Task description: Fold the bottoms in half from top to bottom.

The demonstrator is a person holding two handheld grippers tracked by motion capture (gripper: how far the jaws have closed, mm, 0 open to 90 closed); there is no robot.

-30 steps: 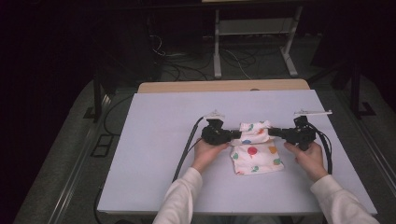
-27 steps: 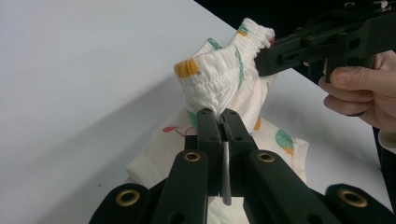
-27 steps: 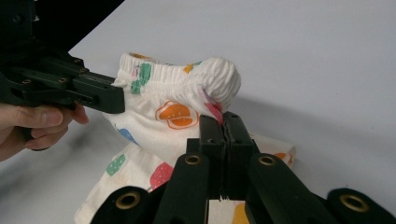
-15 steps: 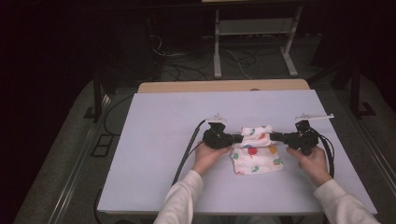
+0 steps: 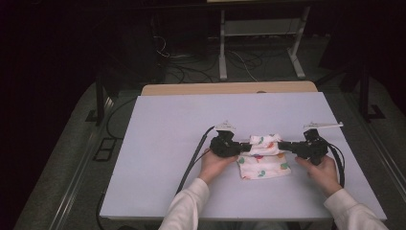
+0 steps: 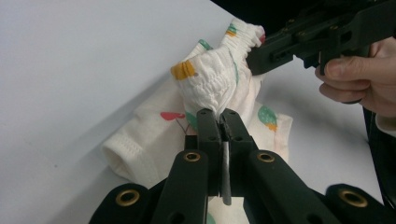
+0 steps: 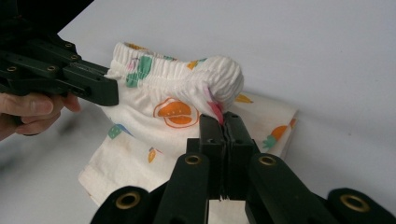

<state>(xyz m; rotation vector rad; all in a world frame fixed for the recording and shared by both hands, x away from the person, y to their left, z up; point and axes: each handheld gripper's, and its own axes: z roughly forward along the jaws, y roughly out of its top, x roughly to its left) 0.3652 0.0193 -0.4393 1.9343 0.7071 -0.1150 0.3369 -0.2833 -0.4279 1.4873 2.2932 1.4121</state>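
Note:
A small white garment point(image 5: 263, 158) printed with coloured fruit lies on the white table point(image 5: 167, 143), its elastic waistband lifted between both grippers. My left gripper point(image 5: 248, 145) is shut on the waistband's left end; in the left gripper view the gathered cloth point(image 6: 205, 84) bunches just beyond my gripper point(image 6: 219, 114). My right gripper point(image 5: 280, 144) is shut on the other end, and in the right gripper view the waistband point(image 7: 182, 74) stretches from my gripper point(image 7: 223, 119) to the other gripper point(image 7: 84, 84). The garment's lower part rests flat on the table.
Black cables point(image 5: 194, 158) trail from the grippers across the table toward its front edge. A wooden board point(image 5: 230, 88) borders the table's far side. Beyond it stand a metal frame point(image 5: 258, 43) and floor cables in the dark.
Both grippers have shifted slightly apart and a little toward the table's front, keeping hold of the waistband; the lifted band looks drawn out wider than a second ago.

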